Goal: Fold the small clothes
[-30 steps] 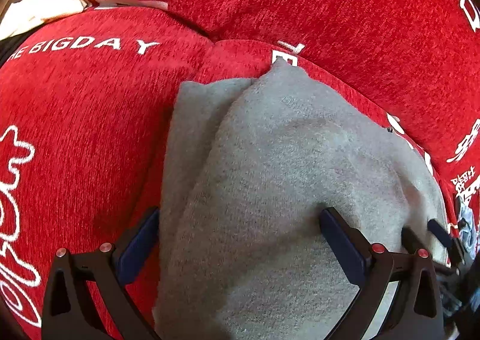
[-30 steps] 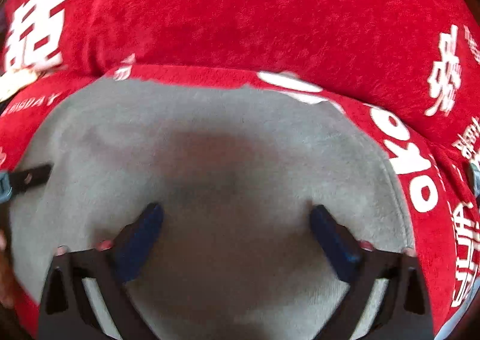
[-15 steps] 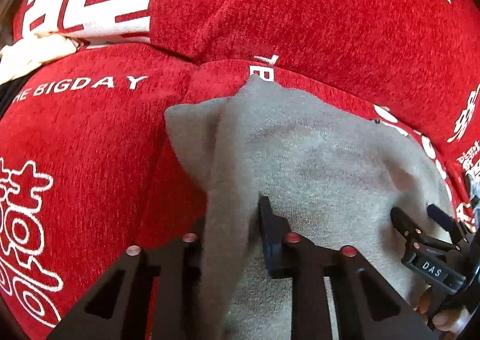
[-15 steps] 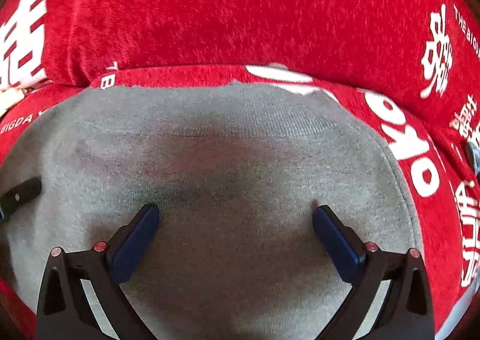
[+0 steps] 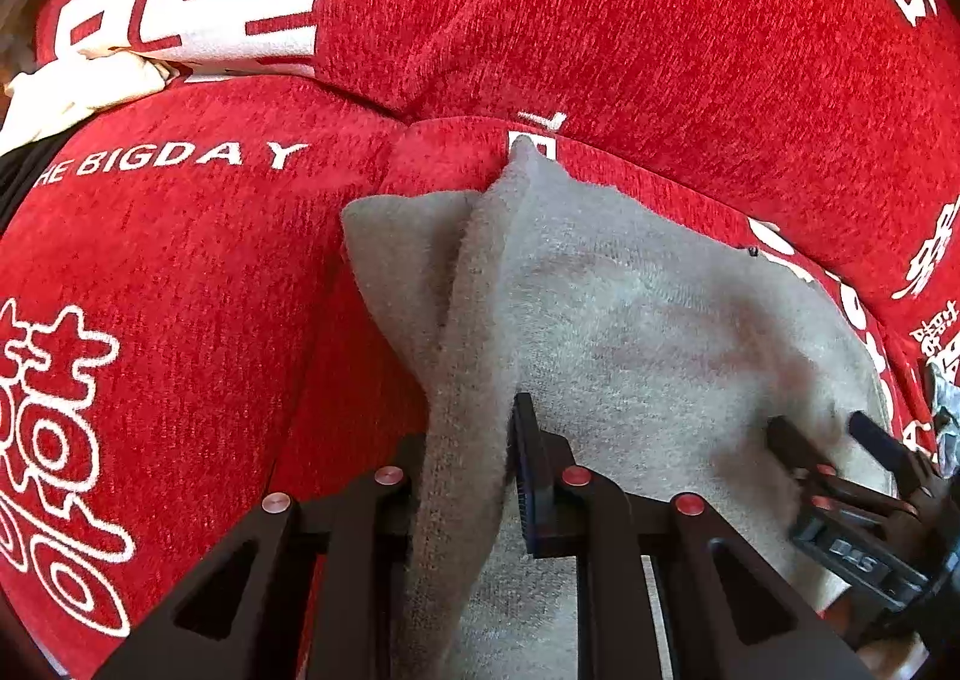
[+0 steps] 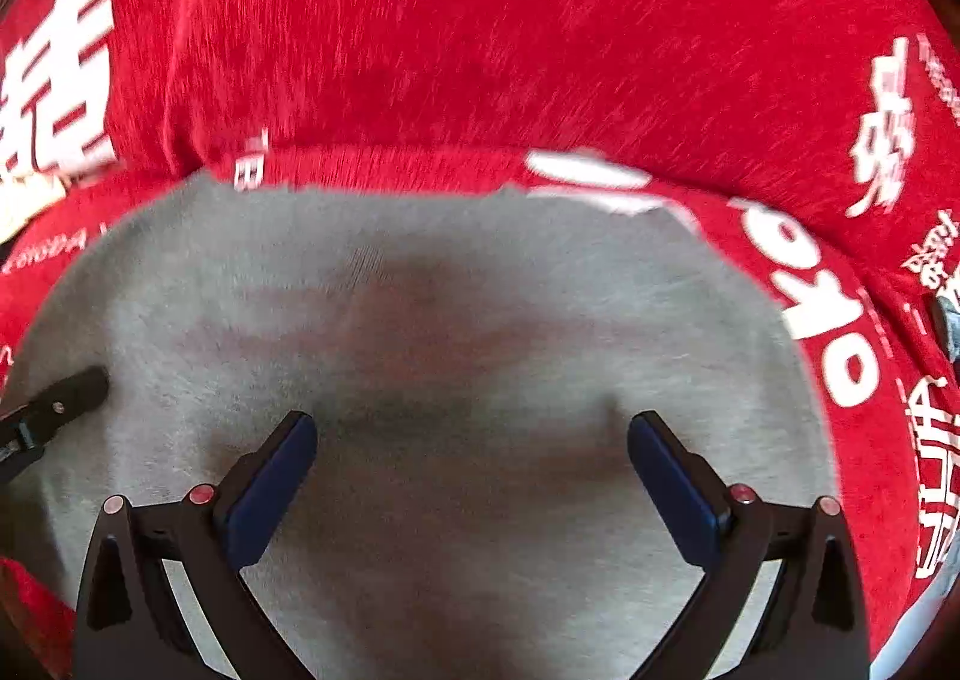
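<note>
Grey fleece, the small garment (image 5: 648,332) lies spread on a red cover (image 5: 180,272) printed with white lettering, which drapes over a cushioned seat and its backrest. In the left wrist view the left gripper (image 5: 474,476) has its jaws drawn close together, having just been closing, and they now pinch a raised ridge of the garment's left edge; the cloth stands up between the pads in a thick fold that runs away from the gripper toward the crease where seat meets backrest. To the left of that ridge a lower flap of the same grey cloth lies flat on the red cover. The rest of the garment slopes down to the right, where the right gripper (image 5: 840,434) shows at the frame's edge, resting over the cloth. In the right wrist view the right gripper (image 6: 474,440) stands wide, its two blue pads (image 6: 270,482) well apart and poised just over the middle of the flat grey cloth, with nothing caught between them; whether the tips touch the fabric cannot be told. The garment's far edge lies along the foot of the backrest. At the left edge of this view one black finger of the left gripper (image 6: 60,398) sits on the cloth. A pale cloth (image 5: 78,86) peeks out at the far left of the seat
</note>
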Demonstrator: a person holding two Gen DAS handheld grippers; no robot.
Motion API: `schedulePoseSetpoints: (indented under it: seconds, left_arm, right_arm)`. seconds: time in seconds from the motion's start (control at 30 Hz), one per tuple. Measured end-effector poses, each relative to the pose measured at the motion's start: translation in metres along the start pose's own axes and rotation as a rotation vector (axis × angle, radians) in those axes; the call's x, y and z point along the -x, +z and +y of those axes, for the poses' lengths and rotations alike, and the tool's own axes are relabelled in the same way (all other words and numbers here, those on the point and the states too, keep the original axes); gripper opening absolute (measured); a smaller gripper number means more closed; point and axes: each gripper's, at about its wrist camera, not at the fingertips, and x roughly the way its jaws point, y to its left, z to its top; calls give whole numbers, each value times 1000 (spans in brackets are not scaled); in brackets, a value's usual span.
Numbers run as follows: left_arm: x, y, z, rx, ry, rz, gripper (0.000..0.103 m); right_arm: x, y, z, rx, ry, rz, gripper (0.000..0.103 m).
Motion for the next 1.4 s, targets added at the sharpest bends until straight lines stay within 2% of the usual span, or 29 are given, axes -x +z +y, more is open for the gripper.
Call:
schedulePoseSetpoints:
  seconds: [0.07,0.1,0.13,0.23,0.43,0.6,0.7,0.9,1.03,1.13,1.27,1.3,1.37,1.4]
  left_arm:
    - [-2,0,-3,1,26,11,19]
    - [-3,0,-4,1,39,16,19]
    - [-3,1,-5,0,51,19,19]
    - [2,1,-10,-5,76,22,19]
    - [29,6,-36,-28,112,0,18]
    - [46,11,-80,-65,184,3,17]
    - [61,16,-112,-72,190,4,17]
    - [79,10,-211,-176,187,-14,17]
    - [63,-6,-284,-260,176,1,14]
    - [24,-28,-336,-334,189,59,13]
    - [-33,-58,-367,-399,270,123,13]
    - [-37,-63,-372,-416,284,111,13]
    - [-36,-73,-382,-485,318,60,16]
    - [-34,-74,-383,-496,312,66,33]
  right_arm:
    - [-11,-7,3,24,-15,48,103]
    - [-15,-11,3,29,4,61,103]
    - [-13,-12,0,20,17,33,103]
    - [-10,-9,-10,14,54,73,103]
    - [11,-24,-58,-48,45,38,103]
    - [33,-39,-117,-106,43,-12,103]
    - [47,-44,-151,-120,31,-55,103]
    - [61,-56,-220,-181,13,-107,103]
    - [58,-73,-255,-230,4,-109,103]
    - [47,-85,-274,-262,13,-87,103]
    - [34,-100,-285,-288,25,-59,103]
    - [32,-103,-287,-290,28,-56,103]
    - [30,-109,-288,-287,30,-51,103]
    - [29,-111,-288,-285,32,-50,103]
